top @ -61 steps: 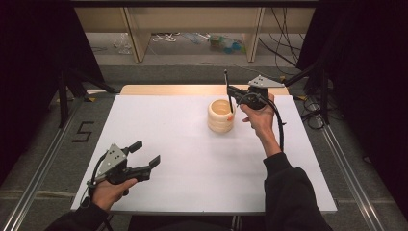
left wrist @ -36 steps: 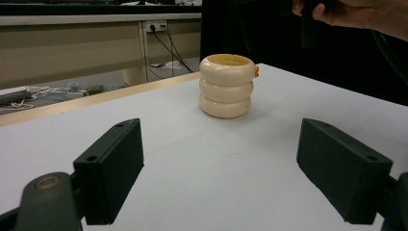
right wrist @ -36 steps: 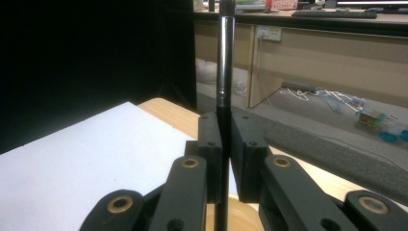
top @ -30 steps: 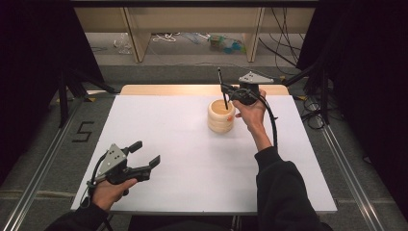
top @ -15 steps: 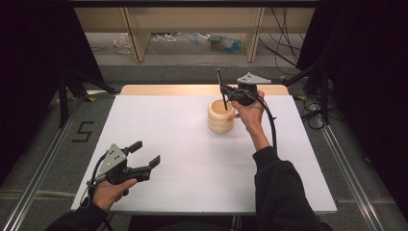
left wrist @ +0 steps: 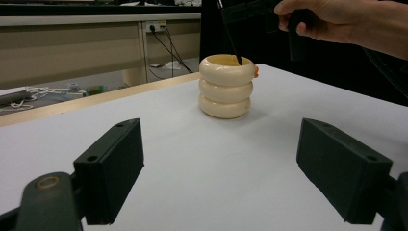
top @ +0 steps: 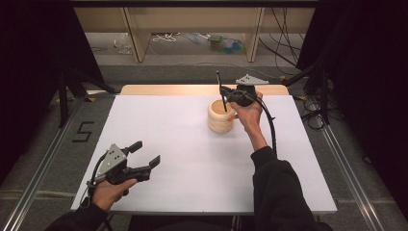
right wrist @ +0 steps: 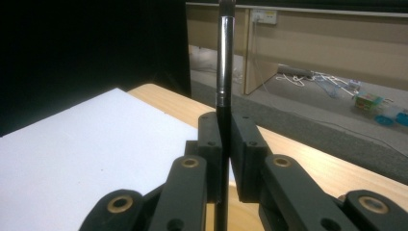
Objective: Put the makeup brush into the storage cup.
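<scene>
Two grippers are at work here, but one alone carries the job: the right gripper (top: 225, 92) has its jaws closed tight on a slim black pen (right wrist: 224, 72), which stands nearly upright between them, its metal band showing above the pads in the right gripper view. In the high view the pen's lower end dips into the mouth of the cream ribbed holder (top: 221, 117), a cup shaped like three stacked rings that sits on the white tabletop (top: 192, 144) toward its far side, right of centre. The left gripper view shows the pen tip just inside the holder's rim at its far edge, with a small orange thing (left wrist: 256, 72) peeking out behind the cup; what it is cannot be told.

The step in hand looks like the placing of the pen into the holder: the tip is already within the opening, yet the shaft is firmly clamped and not yet released. The next move probably calls for a short straight descent, keeping the pen clear of the rim so the light cup does not tip or slide, then a parting of the jaws and a lift straight up.

The left gripper (top: 143, 154) rests low at the near left of the tabletop, well apart from the holder, its jaws spread wide and empty
</scene>
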A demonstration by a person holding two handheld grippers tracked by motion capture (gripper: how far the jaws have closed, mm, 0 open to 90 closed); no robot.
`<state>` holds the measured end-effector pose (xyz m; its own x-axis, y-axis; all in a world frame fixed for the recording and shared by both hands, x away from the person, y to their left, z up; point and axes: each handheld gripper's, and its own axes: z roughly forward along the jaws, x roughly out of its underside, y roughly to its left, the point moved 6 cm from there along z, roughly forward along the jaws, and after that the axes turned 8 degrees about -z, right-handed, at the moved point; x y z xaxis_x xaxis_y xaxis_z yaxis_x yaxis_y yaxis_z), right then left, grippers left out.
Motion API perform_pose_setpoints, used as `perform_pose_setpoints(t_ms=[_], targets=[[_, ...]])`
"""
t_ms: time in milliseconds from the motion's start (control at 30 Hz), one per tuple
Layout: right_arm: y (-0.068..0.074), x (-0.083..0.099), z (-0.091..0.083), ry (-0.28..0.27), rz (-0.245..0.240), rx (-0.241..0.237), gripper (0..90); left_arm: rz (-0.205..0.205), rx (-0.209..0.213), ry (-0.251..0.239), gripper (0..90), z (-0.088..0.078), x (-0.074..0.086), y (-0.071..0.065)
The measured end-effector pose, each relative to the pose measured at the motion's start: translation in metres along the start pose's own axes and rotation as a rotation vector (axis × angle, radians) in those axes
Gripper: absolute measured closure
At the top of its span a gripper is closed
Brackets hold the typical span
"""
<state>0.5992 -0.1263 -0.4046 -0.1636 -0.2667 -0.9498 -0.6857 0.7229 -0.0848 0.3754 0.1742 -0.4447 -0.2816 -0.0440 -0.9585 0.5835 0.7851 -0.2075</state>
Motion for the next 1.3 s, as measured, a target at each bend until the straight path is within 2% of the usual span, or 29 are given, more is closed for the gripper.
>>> perform_pose_setpoints(t_ms=[100, 267, 700, 833, 967, 1033, 1067, 1133, 1200, 1300], targets=[[-0.002, 0.003, 0.002, 0.006, -0.012, 0.016, 83.8, 0.0, 0.003, -0.003, 16.4, 0.0, 0.0, 0.0], [-0.001, 0.007, 0.004, 0.024, -0.016, 0.014, 83.8, 0.0, 0.003, -0.003, 16.5, 0.0, 0.0, 0.0], [-0.002, 0.018, 0.008, 0.059, -0.004, 0.018, 83.8, 0.0, 0.003, -0.003, 16.5, 0.0, 0.0, 0.0], [-0.001, 0.022, 0.007, 0.085, 0.003, 0.011, 83.7, 0.0, 0.003, -0.004, 16.5, 0.0, 0.0, 0.0], [-0.002, 0.022, 0.008, 0.085, 0.001, 0.015, 82.7, 0.001, 0.003, -0.004, 16.5, 0.0, 0.0, 0.0], [-0.002, 0.023, 0.008, 0.093, 0.01, 0.019, 78.3, 0.002, 0.003, -0.003, 16.5, 0.0, 0.0, 0.0], [-0.001, 0.022, 0.007, 0.093, 0.022, 0.026, 72.2, 0.002, 0.003, -0.003, 16.5, 0.0, 0.0, 0.0], [0.0, 0.02, 0.006, 0.091, 0.027, 0.023, 71.7, 0.001, 0.003, -0.003, 16.5, 0.0, 0.0, 0.0], [-0.001, 0.018, 0.004, 0.084, 0.008, 0.042, 67.4, 0.001, 0.003, -0.004, 16.5, 0.0, 0.0, 0.0], [-0.001, 0.013, -0.002, 0.079, 0.014, 0.054, 58.8, -0.001, 0.002, -0.002, 16.5, 0.0, 0.0, 0.0]])
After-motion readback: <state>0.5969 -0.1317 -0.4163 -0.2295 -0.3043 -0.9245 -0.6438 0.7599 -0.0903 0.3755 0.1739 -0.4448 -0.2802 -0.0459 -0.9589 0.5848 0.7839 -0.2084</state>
